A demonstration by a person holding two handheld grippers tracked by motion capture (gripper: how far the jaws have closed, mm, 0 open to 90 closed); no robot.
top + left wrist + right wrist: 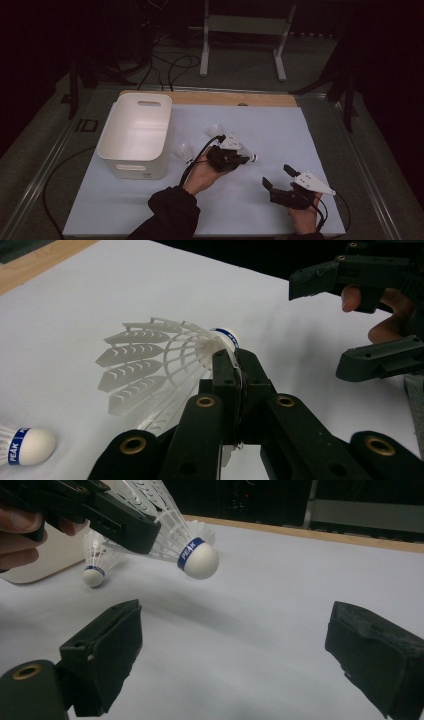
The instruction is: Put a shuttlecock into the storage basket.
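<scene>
My left gripper (241, 159) (235, 365) is shut on the skirt of a white shuttlecock (150, 360) (195, 555), close behind its blue-banded cork. That shuttlecock (248, 154) hangs a little above the white sheet, cork pointing right. My right gripper (276, 175) (235, 655) stands open just right of it and nearer me, with nothing between its jaws. Two more shuttlecocks lie on the sheet: one (185, 150) (95, 565) (30, 445) beside the bin, the other (216, 131) farther back.
A white plastic bin (135, 132) stands at the left of the white sheet (280, 130). A wooden table edge (235, 98) runs along the back. A cable (192, 165) trails from the left gripper across the sheet.
</scene>
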